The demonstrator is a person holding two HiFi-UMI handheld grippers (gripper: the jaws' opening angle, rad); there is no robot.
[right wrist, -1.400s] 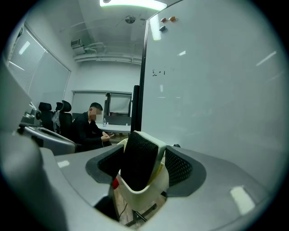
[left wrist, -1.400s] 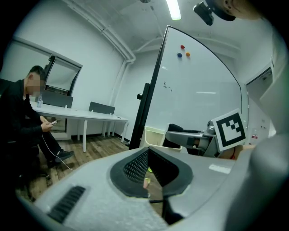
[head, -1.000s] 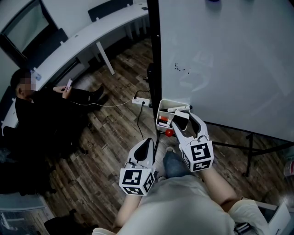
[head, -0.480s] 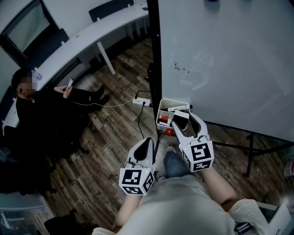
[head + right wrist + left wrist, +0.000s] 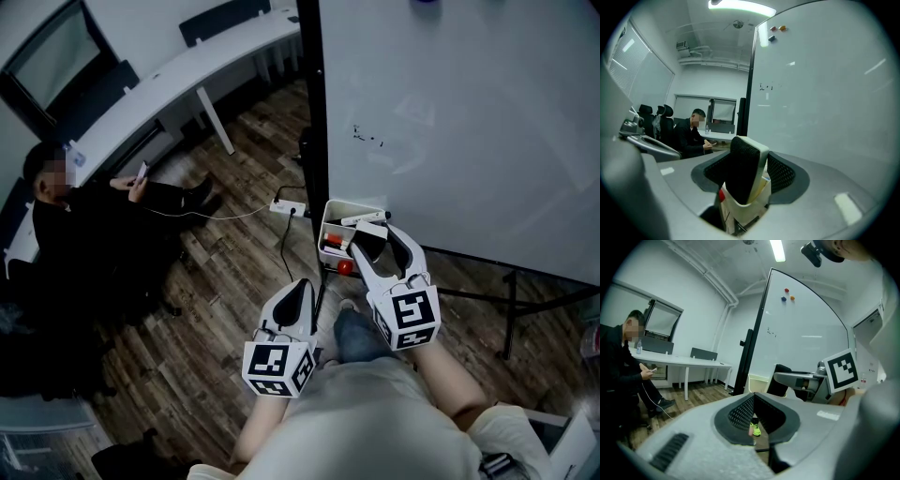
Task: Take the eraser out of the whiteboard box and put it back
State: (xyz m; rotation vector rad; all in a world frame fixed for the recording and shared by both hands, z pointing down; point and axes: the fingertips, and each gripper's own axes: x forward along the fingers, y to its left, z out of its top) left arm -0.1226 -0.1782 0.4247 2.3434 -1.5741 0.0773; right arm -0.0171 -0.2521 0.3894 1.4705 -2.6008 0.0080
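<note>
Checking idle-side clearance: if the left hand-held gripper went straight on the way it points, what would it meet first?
Most likely the whiteboard's black side post, right beside the white box. The left hand-held gripper aims about there. Which of the two comes first is unclear from depth.

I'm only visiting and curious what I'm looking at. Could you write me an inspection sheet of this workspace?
Surface: large white whiteboard on a stand, with a few small marks; dark wooden plank floor below.
Job's things: black-felt, white-backed eraser, upright over the small white open box at the board's lower left edge.
Clutter: red marker in the box.
Grippers: right gripper closed on the eraser; left gripper closed, empty, apart from the box.
Cables: white power strip on the floor, leads running off it.
Surroundings: seated person in dark clothes; curved white desk.
</note>
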